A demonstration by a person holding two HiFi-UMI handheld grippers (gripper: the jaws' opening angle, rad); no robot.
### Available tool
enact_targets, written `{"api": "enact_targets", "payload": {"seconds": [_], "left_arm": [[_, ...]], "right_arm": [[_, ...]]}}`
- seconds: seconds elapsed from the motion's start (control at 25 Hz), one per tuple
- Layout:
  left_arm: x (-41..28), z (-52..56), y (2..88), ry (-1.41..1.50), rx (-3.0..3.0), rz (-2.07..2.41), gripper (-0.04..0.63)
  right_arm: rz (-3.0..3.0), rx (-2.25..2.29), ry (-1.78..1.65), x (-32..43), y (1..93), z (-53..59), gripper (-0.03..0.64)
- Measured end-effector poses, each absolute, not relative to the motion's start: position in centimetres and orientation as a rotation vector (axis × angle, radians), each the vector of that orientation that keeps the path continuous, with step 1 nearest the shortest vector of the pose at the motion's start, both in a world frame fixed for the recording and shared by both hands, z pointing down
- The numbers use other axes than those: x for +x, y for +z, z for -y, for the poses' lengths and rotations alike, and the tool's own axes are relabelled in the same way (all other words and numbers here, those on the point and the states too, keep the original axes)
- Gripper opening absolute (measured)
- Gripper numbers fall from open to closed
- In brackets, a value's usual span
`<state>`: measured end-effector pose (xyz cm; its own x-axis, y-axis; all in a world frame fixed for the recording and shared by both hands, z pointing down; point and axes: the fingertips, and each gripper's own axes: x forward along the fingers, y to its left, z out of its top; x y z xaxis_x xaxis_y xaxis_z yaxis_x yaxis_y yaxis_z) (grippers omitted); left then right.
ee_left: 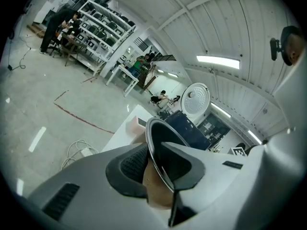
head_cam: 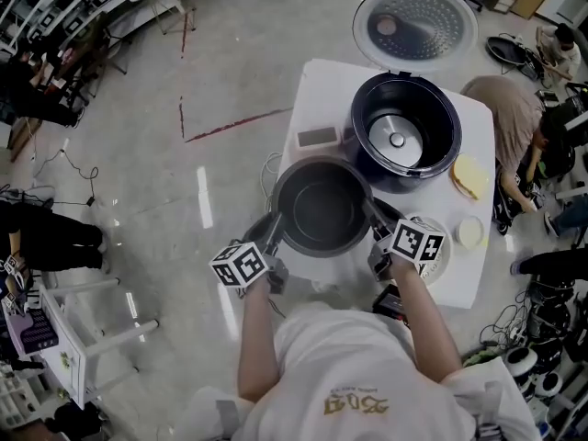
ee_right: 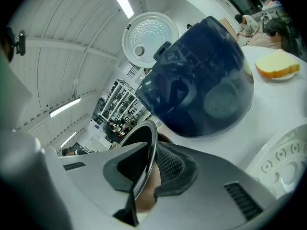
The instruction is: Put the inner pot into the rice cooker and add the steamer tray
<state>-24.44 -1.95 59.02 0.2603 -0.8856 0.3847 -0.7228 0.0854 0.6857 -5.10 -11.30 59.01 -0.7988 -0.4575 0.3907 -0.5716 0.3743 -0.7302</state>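
Head view first: I've got the pot (head_cam: pixel 323 208) pinched from both sides, left claw (head_cam: pixel 274 237) on its near-left rim and right claw (head_cam: pixel 375 220) on its near-right rim. It's over the near part of the table (head_cam: pixel 317 85), just in front of the cooker (head_cam: pixel 404 131) and not in it yet. The lid (head_cam: pixel 415 21) is flipped right back and the well looks bare, so nothing seems to be in the way.

Left gripper view: the left claw is clamped on the pot's thin rim. One pad is inside the wall and one outside, with the metal edge running straight between them. The cooker and its raised lid show up beyond the pot.

Right gripper view: same deal, mirrored. The right claw is nipped onto the rim with a pad on each face. The dark cooker body looms close ahead, and there's a yellow block (ee_right: pixel 278 63) on the table past it. The white tray (ee_right: pixel 280 164) lies on the table near my claw at the view's right edge.

So I'd say I'm mid-carry on step one, with the pot gripped and short of the cooker. Next I need to bring it forward until it's centred over the opening. Then I lower both sides together so it doesn't tip or catch the lip, and I only let go once it's seated. With a two-point rim grip, a tilt is the likely way this goes wrong. The tray comes after that.
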Motion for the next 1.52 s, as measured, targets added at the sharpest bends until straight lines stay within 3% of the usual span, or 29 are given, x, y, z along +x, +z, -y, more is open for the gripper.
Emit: {"api": "enact_targets", "payload": {"seconds": [0.6, 1.52], "left_arm": [[-23.5, -0.2, 57.2, -0.313, 1.716, 1.478, 0.083], [-25.1, 0.0, 45.6, -0.565, 1.892, 1.472, 0.069]], "right_arm": [[2.564, 0.954, 1.362, -4.1, 56.0, 9.3, 0.054], [2.855, 0.922, 1.201, -5.0, 43.9, 8.7, 0.051]]}}
